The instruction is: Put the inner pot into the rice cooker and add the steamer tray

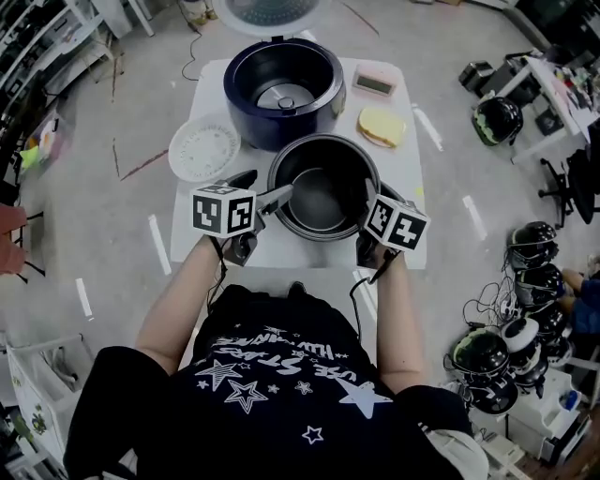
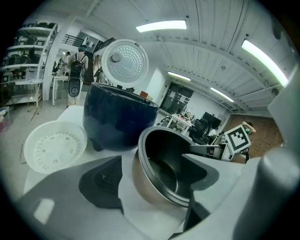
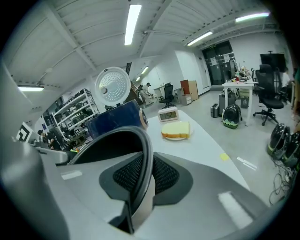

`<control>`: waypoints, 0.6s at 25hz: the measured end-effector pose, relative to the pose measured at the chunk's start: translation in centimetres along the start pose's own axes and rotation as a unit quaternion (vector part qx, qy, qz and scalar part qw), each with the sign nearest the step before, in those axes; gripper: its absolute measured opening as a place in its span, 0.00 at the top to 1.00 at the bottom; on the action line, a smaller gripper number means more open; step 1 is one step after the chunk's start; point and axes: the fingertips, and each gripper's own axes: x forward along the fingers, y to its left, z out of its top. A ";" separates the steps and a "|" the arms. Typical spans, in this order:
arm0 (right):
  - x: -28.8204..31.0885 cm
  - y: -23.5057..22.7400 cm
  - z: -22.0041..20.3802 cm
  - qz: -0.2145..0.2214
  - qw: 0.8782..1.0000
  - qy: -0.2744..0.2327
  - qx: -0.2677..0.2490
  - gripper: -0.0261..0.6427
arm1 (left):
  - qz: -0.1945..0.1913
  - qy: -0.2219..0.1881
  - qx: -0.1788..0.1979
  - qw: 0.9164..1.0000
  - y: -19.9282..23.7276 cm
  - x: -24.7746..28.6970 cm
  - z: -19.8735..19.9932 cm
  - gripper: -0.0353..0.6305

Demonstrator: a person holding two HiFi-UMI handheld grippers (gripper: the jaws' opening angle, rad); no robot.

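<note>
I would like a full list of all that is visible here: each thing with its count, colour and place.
table: one, white, centre
cooker: one, dark blue, far side of the table, empty
lid: one, white, raised behind the cooker
pot: one, dark, on the table just in front of the cooker
tray: one, white, left of the cooker
clock: one, pale, right of the cooker
yellow block: one, on a small plate near the clock
helmets: several, dark, on the floor at right
chair: one, dark, far right
shirt: one, black with stars
left gripper: open, the pot's left rim between its jaws
right gripper: shut on the pot's right rim
</note>
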 end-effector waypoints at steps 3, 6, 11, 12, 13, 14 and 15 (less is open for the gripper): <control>-0.4 0.7 0.2 0.008 1.000 -0.011 -0.014 0.84 | -0.015 0.027 -0.022 0.999 -0.2 1.3 -0.9 0.37; -0.6 1.5 0.2 0.018 0.999 -0.020 -0.032 0.84 | -0.011 0.046 -0.041 0.998 0.2 1.7 -1.8 0.45; -1.6 2.2 0.6 0.024 0.998 -0.031 -0.053 0.84 | 0.035 0.078 -0.013 0.996 0.7 1.2 -3.0 0.76; -1.7 2.4 0.7 0.022 0.998 -0.032 -0.055 0.84 | 0.044 0.085 -0.001 0.995 0.7 1.0 -3.1 0.77; -1.9 2.6 0.9 0.021 0.998 -0.033 -0.057 0.84 | 0.050 0.089 0.003 0.995 0.7 0.9 -3.1 0.77; -2.1 2.8 1.0 0.021 0.997 -0.034 -0.059 0.84 | 0.050 0.088 -0.002 0.995 0.6 0.6 -3.2 0.78; -2.4 3.1 1.3 0.023 0.997 -0.035 -0.062 0.84 | 0.048 0.085 -0.011 0.995 0.6 0.4 -3.1 0.79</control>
